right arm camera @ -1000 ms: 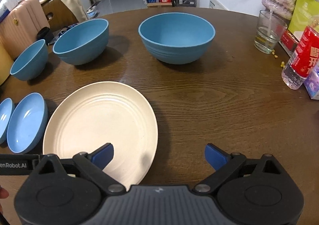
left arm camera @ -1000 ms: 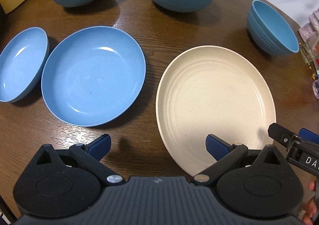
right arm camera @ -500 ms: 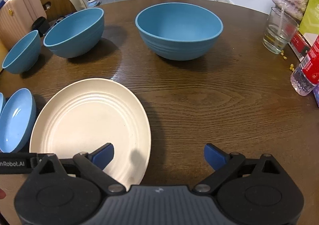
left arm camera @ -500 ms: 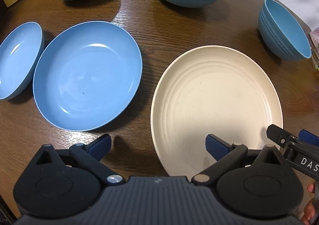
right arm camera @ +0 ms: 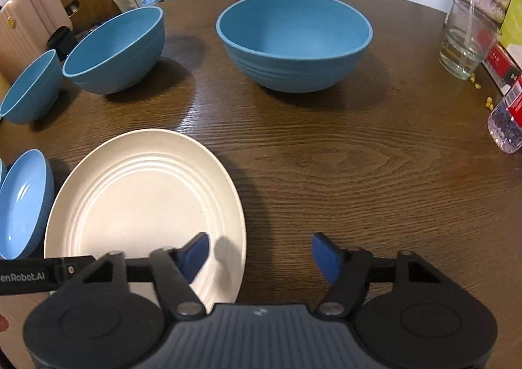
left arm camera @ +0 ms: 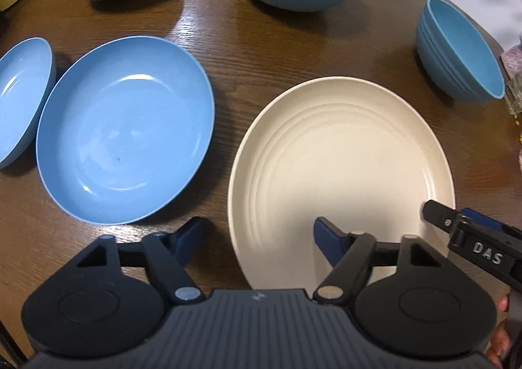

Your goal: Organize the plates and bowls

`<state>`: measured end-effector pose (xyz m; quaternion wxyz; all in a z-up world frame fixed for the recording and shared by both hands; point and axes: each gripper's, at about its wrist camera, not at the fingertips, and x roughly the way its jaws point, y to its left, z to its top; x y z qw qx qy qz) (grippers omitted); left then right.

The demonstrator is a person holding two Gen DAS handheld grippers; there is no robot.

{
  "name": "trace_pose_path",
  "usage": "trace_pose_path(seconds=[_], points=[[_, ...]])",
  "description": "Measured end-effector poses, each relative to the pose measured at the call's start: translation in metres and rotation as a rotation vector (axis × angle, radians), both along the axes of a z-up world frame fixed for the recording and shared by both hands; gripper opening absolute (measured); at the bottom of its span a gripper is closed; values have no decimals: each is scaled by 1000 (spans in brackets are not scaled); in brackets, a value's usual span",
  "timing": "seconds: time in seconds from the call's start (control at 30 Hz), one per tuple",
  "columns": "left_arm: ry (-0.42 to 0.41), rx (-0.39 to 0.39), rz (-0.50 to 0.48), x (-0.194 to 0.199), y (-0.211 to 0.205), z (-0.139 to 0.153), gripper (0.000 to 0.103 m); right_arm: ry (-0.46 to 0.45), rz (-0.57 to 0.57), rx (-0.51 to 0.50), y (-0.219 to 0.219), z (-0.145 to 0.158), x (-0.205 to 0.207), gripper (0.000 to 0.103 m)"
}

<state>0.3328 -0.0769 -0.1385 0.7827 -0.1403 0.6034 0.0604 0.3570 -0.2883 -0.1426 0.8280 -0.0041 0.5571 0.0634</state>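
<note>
Two hand-held grippers hang over the near edge of a cream plate on a round wooden table, both pointing steeply down. The left gripper straddles the plate's near-left rim, one blue pad over the bare wood and the other over the plate; its jaws have just been closing and stand half-wide, pressing on nothing. The right gripper straddles the near-right rim the same way, its jaws also just narrowed, pads clear of the rim. The plate lies flat, directly below and ahead of both, neither hand clearly nearer. A large blue plate sits just to its left, the likely stacking spot; three blue bowls stand at the far side.
</note>
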Motion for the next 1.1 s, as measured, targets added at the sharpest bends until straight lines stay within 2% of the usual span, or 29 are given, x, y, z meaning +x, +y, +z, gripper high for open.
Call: trace_pose_path(seconds=[0.17, 0.23, 0.3, 0.33, 0.77, 1.1], points=[[-18, -20, -7, 2, -1, 3, 55, 9, -6, 41, -2, -3, 0, 41], [-23, -24, -9, 3, 0, 2, 48, 10, -2, 68, -2, -3, -1, 31], [-26, -22, -8, 5, 1, 2, 44, 12, -3, 105, -3, -3, -2, 18], [-28, -20, -9, 6, 1, 2, 41, 11, -6, 120, -4, -4, -2, 16], [-44, 13, -75, 0, -17, 1, 40, -48, -24, 139, -19, -4, -28, 13], [-93, 32, -188, -4, -51, 7, 40, -129, -92, 128, -47, 6, -58, 12]])
